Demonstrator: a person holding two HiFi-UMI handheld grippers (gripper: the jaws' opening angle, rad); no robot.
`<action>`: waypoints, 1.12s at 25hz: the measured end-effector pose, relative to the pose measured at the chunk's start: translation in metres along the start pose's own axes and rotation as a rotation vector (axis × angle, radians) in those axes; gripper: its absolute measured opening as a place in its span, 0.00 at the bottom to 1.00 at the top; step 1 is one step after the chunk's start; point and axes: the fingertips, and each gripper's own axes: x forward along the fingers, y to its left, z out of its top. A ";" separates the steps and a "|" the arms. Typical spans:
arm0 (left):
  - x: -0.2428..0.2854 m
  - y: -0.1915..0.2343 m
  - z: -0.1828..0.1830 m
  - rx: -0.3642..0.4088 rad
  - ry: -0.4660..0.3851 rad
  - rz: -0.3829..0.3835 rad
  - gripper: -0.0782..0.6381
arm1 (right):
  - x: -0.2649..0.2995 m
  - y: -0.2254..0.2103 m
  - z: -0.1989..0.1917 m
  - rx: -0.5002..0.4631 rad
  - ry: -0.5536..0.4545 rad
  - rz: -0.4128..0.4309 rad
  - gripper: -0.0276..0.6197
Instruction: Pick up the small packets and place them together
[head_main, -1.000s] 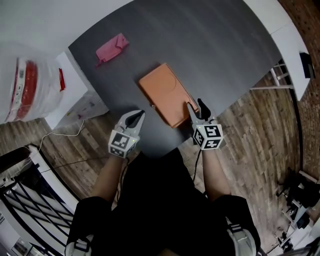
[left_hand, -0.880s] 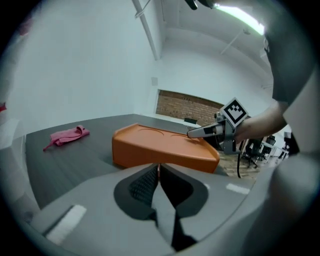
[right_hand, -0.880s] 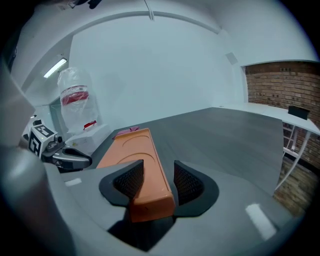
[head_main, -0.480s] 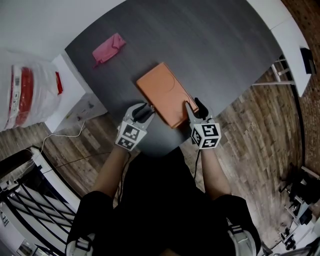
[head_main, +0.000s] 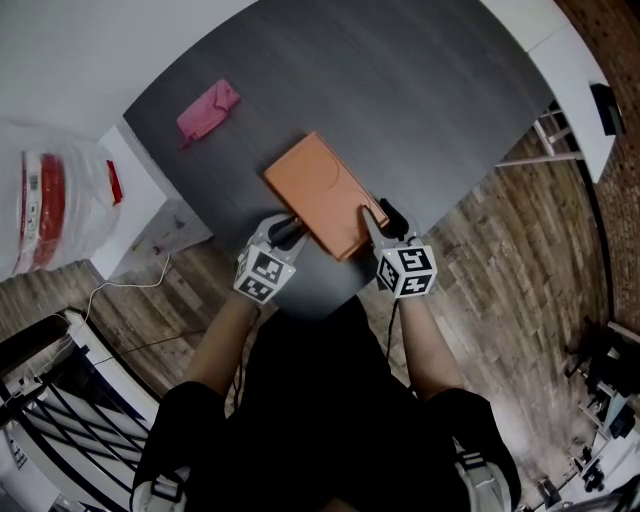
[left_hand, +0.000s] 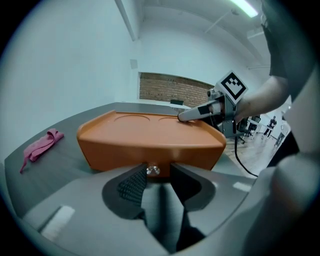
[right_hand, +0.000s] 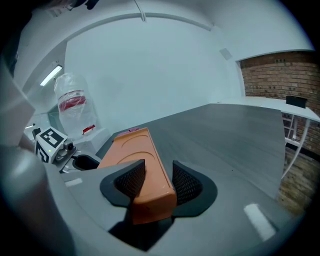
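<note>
An orange flat case lies on the dark grey table, one short end toward me. My right gripper is shut on its near right corner, and in the right gripper view the pads clamp that edge of the case. My left gripper is at the case's near left side. Its jaws have just been closing and stand open, with a small metal stud on the case wall between the tips. A pink packet lies at the table's far left.
A clear plastic bag with red contents sits on a white stand left of the table. Past the near table edge are wooden floor and a white desk at the right.
My left gripper has moved right and down to the case's side, and its jaws have gone from shut to open. The right gripper has stayed on the case corner.
</note>
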 end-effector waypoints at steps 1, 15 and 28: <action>0.000 0.000 0.001 -0.002 0.000 -0.001 0.31 | 0.000 -0.001 0.000 0.006 -0.002 0.001 0.32; 0.001 0.009 -0.001 -0.018 0.022 0.002 0.21 | 0.003 -0.007 -0.003 0.052 0.013 -0.019 0.32; -0.028 0.005 -0.026 -0.056 0.044 0.027 0.21 | 0.001 -0.014 -0.003 0.059 0.005 -0.050 0.32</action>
